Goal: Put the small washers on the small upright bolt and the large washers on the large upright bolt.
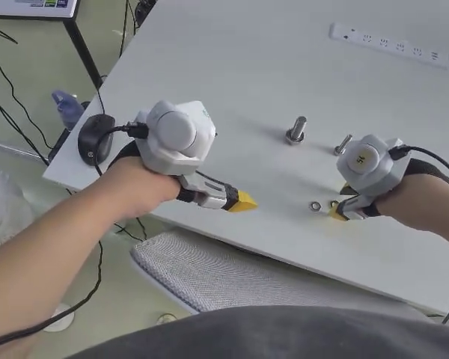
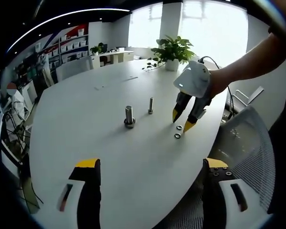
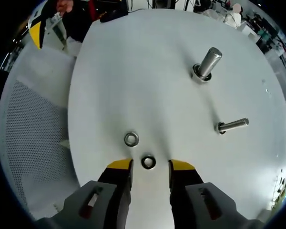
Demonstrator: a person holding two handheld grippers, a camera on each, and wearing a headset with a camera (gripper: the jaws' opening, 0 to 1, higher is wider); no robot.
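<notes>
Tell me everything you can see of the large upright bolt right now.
The large bolt is silvery metal, standing upright on its wider base on the white table, thick shank pointing up. Nothing grips or touches it besides the table; the small bolt stands apart beside it.

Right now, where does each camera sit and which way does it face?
Head view: on the headset, looking forward and down at the table; the person's forearms, left tongs and right tongs show.
Left gripper view: rides the left tongs, looking low across the table toward the right tongs; its own open jaws rise at the bottom.
Right gripper view: rides the right tongs, looking steeply down; its own jaws straddle a washer.
Shared: large bolt, small bolt and other washer appear in all three.
</notes>
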